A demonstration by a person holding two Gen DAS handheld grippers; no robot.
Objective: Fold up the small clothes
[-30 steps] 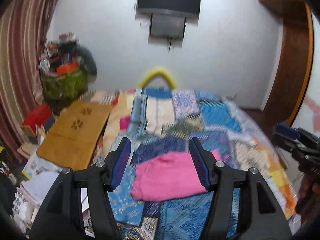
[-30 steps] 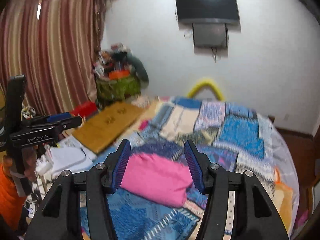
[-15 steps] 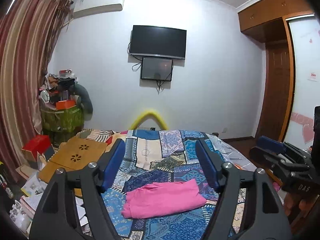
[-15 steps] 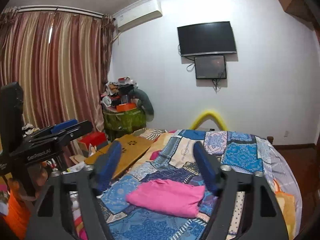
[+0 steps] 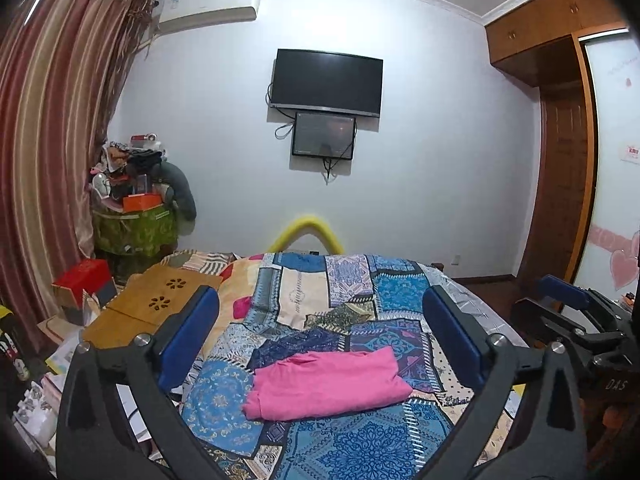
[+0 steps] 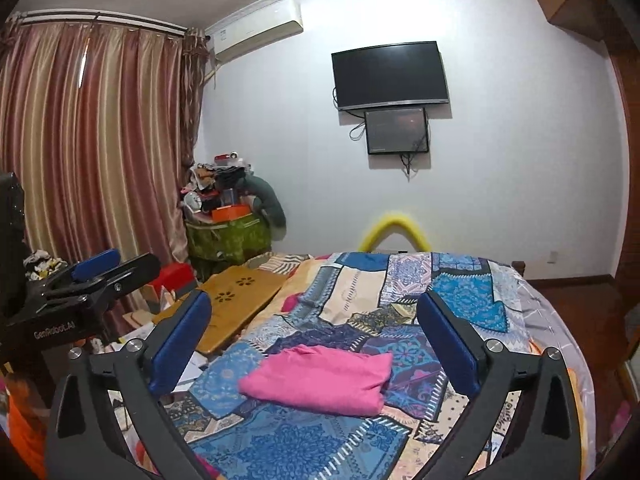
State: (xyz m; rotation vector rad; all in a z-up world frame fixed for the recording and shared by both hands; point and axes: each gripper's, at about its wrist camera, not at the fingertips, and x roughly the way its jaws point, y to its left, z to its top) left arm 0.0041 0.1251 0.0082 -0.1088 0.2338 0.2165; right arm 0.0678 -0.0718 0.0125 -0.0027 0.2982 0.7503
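Since both claws — left claw (image 5: 320,332) and right claw (image 6: 314,328) — hung spread and empty, a careless regrasp risked unfolding the pink garment (image 5: 326,382).

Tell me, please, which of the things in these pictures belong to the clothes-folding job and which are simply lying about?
Part of the job:
- pink garment, folded on the bed
- left gripper, open
- right gripper, open
- patchwork bedspread under it

Just lying about:
- wooden lap table
- red box
- television
- yellow foam tube
- curtain
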